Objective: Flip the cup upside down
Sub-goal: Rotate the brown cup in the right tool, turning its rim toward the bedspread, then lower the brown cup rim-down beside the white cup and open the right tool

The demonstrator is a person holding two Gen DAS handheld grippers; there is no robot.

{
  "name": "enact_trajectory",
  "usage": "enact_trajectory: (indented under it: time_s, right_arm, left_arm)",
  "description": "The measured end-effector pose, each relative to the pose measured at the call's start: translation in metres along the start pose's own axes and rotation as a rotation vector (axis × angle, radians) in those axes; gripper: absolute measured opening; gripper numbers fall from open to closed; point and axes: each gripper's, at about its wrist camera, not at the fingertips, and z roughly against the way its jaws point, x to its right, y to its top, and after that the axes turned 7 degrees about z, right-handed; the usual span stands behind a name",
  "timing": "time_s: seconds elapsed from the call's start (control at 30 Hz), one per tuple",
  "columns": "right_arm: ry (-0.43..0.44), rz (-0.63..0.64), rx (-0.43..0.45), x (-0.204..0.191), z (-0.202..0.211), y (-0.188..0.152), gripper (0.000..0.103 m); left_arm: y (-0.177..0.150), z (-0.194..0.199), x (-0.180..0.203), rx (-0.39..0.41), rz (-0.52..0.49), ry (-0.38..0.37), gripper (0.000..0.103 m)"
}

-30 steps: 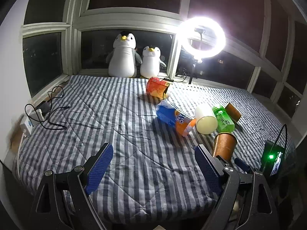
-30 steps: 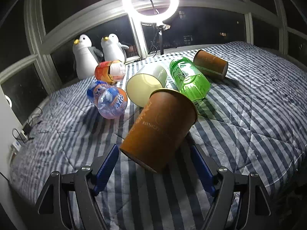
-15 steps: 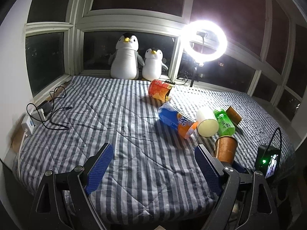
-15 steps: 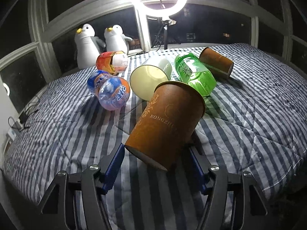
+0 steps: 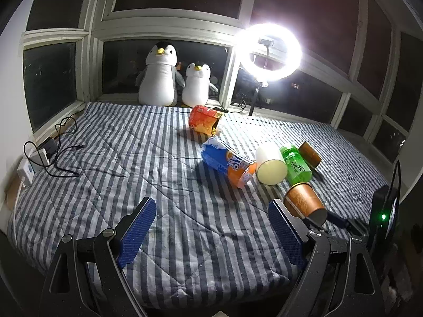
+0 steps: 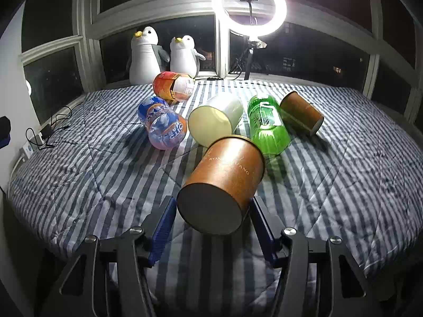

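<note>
My right gripper [image 6: 211, 212] is shut on a brown paper cup [image 6: 224, 182] and holds it above the striped bed [image 6: 79, 163]. The cup is tilted, its closed base toward the camera and its mouth pointing away and down. In the left wrist view the same cup [image 5: 304, 202] hangs at the right, tilted, with the right gripper behind it. My left gripper [image 5: 211, 233] is open and empty over the near part of the bed [image 5: 132, 158].
Lying on the bed are a second brown cup [image 6: 301, 116], a green bottle [image 6: 267, 128], a cream cup [image 6: 214, 122], a blue-orange bottle [image 6: 164, 126] and an orange container [image 6: 171, 85]. Two plush penguins [image 6: 145, 55] and a ring light [image 6: 248, 5] stand at the window. Cables [image 5: 50, 153] lie left.
The right gripper has turned the brown cup further over: its base now faces the camera and its mouth tips away and down. The left gripper has drawn back slightly.
</note>
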Motion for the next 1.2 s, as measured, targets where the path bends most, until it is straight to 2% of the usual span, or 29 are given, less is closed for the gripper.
enact_trajectory:
  time_s: [0.47, 0.93, 1.13, 1.2]
  right_arm:
    - [0.035, -0.005, 0.03, 0.016, -0.012, 0.031, 0.052]
    - [0.007, 0.009, 0.065, 0.031, -0.035, 0.06, 0.052]
    - [0.006, -0.001, 0.073, 0.038, -0.041, 0.067, 0.061]
    - [0.006, -0.008, 0.087, 0.04, -0.038, 0.067, 0.068]
  left_arm:
    - [0.004, -0.004, -0.004, -0.003, 0.008, 0.021, 0.089]
    - [0.006, -0.009, 0.002, -0.006, -0.008, 0.038, 0.089]
    - [0.008, -0.009, 0.004, -0.002, -0.011, 0.042, 0.089]
    - [0.009, -0.01, 0.005, -0.001, -0.012, 0.043, 0.089]
